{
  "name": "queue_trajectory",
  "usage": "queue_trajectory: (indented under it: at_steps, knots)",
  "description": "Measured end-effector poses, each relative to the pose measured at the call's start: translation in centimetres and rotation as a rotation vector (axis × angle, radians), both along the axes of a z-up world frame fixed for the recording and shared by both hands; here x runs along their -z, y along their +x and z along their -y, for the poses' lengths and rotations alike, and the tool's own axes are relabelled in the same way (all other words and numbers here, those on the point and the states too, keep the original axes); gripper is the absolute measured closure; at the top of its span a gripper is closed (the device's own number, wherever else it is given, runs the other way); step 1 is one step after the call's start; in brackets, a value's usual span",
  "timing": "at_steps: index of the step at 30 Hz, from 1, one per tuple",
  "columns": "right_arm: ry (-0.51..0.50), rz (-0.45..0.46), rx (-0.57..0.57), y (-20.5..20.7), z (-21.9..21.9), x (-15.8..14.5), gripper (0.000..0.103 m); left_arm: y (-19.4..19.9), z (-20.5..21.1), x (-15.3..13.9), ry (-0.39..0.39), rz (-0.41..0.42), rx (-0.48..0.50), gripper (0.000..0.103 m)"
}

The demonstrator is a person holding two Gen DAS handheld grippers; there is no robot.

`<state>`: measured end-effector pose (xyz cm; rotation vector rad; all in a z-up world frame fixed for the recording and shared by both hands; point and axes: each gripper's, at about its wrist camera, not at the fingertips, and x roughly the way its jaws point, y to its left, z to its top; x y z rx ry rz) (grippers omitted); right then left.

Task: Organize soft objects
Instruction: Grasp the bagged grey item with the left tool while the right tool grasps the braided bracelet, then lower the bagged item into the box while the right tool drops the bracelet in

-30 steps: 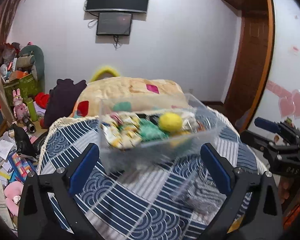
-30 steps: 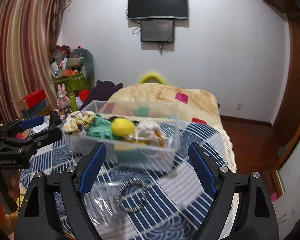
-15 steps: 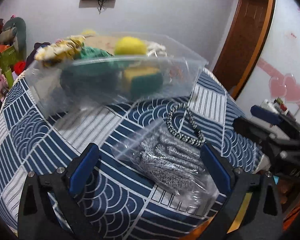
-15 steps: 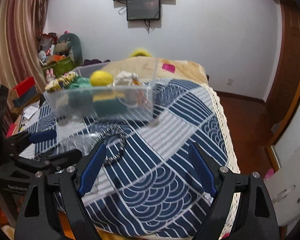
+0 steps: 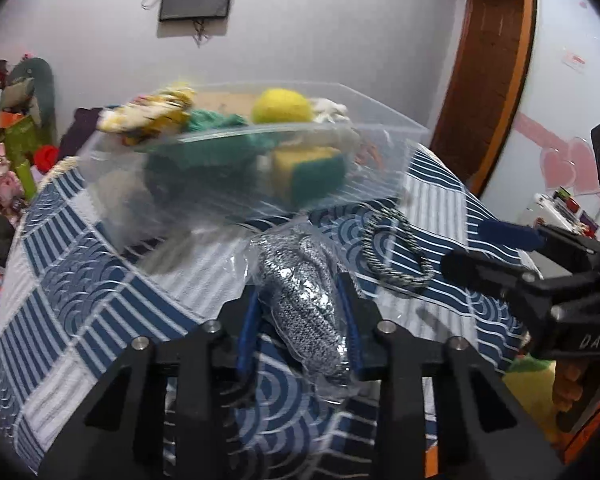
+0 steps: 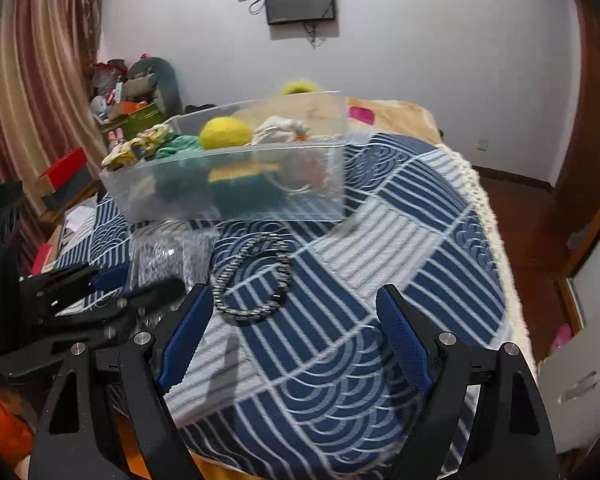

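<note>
My left gripper [image 5: 300, 292] is shut on a clear bag of grey knitted fabric [image 5: 300, 300], which lies on the blue patterned tablecloth [image 5: 80, 280]. In the right wrist view the bag [image 6: 164, 252] and the left gripper [image 6: 120, 280] show at the left. A black-and-white braided cord loop [image 5: 396, 248] lies just right of the bag; it also shows in the right wrist view [image 6: 256, 280]. Behind them stands a clear plastic box [image 5: 384, 144] holding a yellow ball [image 5: 282, 106], a sponge [image 5: 308, 172] and cloths. My right gripper [image 6: 292, 340] is open and empty, near the cord loop.
The table edge with a cream fringe [image 6: 488, 216] runs along the right. A bed with a beige blanket [image 6: 396, 112] lies behind the box. Cluttered toys and boxes [image 6: 124, 96] stand at the left by a curtain. A wooden door frame [image 5: 488, 60] is at right.
My left gripper has moved forward and closed on the bag of grey fabric. My right gripper has come lower and nearer to the cord loop, staying open.
</note>
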<state>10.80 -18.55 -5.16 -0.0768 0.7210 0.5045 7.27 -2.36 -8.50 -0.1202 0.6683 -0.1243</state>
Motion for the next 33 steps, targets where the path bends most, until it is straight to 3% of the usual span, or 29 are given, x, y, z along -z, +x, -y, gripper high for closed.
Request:
queue_trajectory:
  at_steps: [6,10,12,17,25,33]
  knots:
    - [-0.037,-0.029,-0.048,1.2,-2.7,1.3,0.023,-0.6,-2.0,-0.6,-0.007,0.019,-0.046,0.074]
    - [-0.056,-0.066,-0.051,2.1,-3.6,2.2,0.047,-0.9,-2.2,-1.0,-0.004,0.039,-0.049,0.074]
    - [-0.087,-0.034,-0.041,1.9,-3.8,2.4,0.056,-0.9,-2.0,-1.2,0.004,0.054,-0.048,0.074]
    - [-0.080,-0.021,-0.042,1.6,-3.3,2.0,0.090,-1.4,-1.1,-2.4,0.025,0.102,-0.033,0.074]
    - [-0.040,0.022,-0.015,0.7,-1.6,0.5,0.090,-2.2,-0.9,-4.8,0.040,0.178,-0.024,0.074]
    - [0.021,0.139,0.003,0.0,-0.2,-3.6,0.090,-1.5,-1.4,-8.0,0.053,0.260,-0.025,0.074]
